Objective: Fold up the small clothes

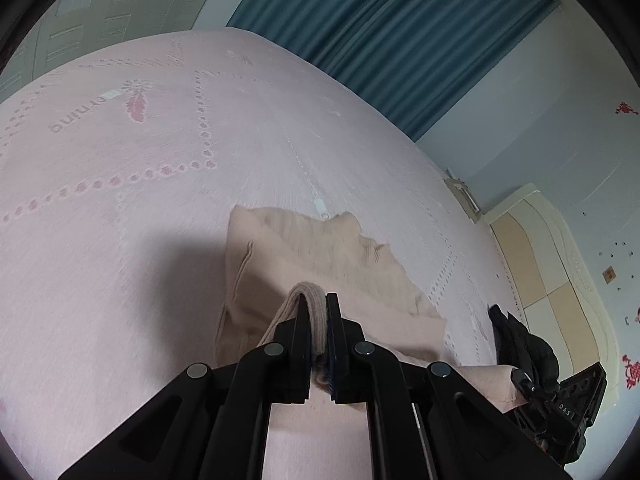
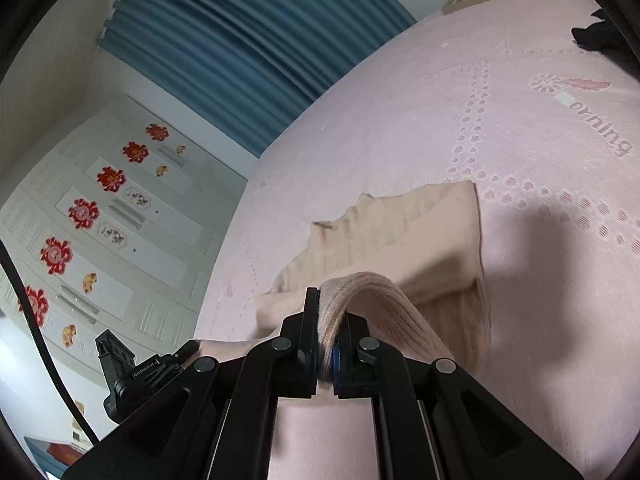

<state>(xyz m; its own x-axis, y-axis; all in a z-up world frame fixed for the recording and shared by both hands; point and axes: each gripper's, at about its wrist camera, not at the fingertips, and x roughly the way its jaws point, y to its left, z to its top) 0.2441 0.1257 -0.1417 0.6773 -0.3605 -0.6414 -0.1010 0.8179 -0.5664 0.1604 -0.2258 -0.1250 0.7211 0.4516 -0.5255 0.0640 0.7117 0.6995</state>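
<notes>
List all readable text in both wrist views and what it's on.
"orning": woven in grey on the pink bedspread, beside a red feather motif; the word's start is cut off, and it appears upside down in the left wrist view.
"DAS": on the right gripper.
"GenRobot.AI": small white print on the left gripper, barely legible.
Red wardrobe door decorations: any characters too blurred to read.

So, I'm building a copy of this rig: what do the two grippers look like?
Both the left gripper and right gripper are matte black linkage frames with round grey pivot pins and blue-edged finger pads. White lettering marks their side mounts. A black cable runs alongside.
</notes>
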